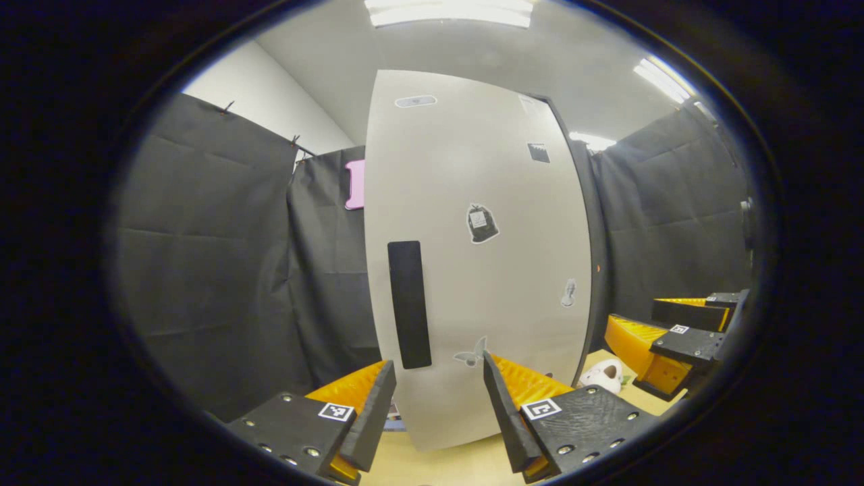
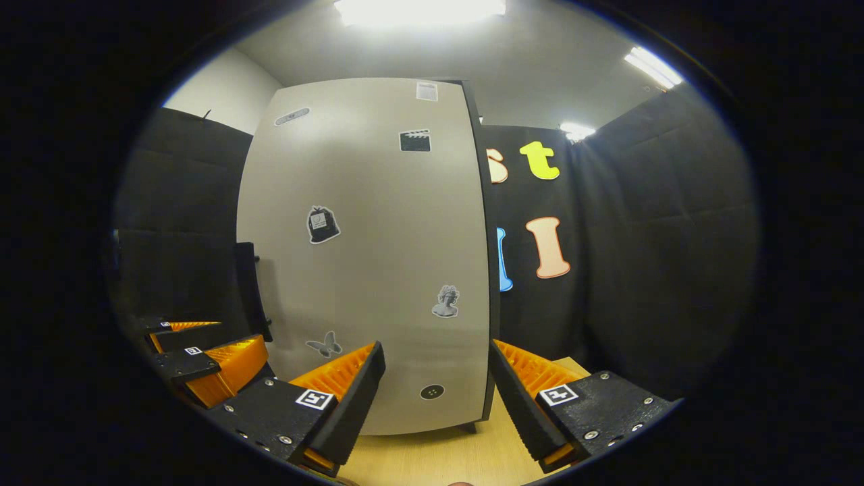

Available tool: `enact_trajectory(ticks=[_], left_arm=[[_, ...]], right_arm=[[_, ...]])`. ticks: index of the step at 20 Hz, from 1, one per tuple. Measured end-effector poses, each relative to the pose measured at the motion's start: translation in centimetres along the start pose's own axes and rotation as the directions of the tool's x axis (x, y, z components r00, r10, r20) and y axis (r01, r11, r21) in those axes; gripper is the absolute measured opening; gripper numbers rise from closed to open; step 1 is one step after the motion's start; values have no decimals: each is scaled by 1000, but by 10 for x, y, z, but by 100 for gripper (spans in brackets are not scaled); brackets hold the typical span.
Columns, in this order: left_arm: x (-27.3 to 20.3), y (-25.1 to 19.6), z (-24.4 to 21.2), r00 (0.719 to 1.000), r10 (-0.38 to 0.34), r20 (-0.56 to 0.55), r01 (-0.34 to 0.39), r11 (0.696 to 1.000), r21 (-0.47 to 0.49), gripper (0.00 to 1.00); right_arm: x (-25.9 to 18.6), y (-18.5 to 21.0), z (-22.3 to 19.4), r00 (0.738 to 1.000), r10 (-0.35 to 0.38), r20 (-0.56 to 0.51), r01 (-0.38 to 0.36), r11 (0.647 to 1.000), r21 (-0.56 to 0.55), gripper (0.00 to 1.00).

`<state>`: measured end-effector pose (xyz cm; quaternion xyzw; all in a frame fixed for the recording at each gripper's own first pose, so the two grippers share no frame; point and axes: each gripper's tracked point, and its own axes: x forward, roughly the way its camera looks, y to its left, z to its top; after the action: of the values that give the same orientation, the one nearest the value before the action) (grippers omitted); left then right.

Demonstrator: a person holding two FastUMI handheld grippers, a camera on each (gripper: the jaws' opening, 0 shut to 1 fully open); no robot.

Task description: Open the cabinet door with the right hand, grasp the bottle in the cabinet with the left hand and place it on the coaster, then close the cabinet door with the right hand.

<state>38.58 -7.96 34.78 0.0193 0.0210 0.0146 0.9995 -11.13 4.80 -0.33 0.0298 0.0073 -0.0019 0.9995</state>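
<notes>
A tall pale grey cabinet [image 1: 472, 270] stands on the wooden table with its door shut, so whatever is inside is hidden. A black vertical handle [image 1: 409, 304] runs along the door's left side; in the right gripper view this handle [image 2: 251, 290] sticks out at the door's left edge. My left gripper [image 1: 439, 361] is open just in front of the door, right of the handle, holding nothing. My right gripper [image 2: 435, 347] is open too, facing the door's lower right part. A small white piece with brown patches [image 1: 603, 374], possibly the coaster, lies on the table right of the cabinet.
The light wooden table [image 1: 459, 462] runs under both grippers. Black cloth walls close in on both sides of the cabinet. The right gripper [image 1: 675, 337] shows at the far right of the left gripper view, and the left gripper [image 2: 202, 358] at the lower left of the right gripper view.
</notes>
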Motion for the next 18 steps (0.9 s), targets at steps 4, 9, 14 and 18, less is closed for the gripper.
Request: enact_trajectory(ticks=[4,9,14,18], left_arm=[[-2,-3,2,1000,-11,5,11,1000,-3,75],[-5,-7,3,1000,-25,5,25,1000,-19,75],[-4,-8,5,1000,-23,2,24,999,-30,75],[-5,-8,4,999,-33,-5,32,999,-27,75]], right_arm=[[-4,-2,0,1000,-4,4,4,1000,-6,95],[-9,-1,3,1000,1,9,-1,1000,-24,95],[-12,-3,0,1000,-4,4,4,1000,-14,95],[-9,-4,-2,1000,-3,-7,3,1000,-3,95]])
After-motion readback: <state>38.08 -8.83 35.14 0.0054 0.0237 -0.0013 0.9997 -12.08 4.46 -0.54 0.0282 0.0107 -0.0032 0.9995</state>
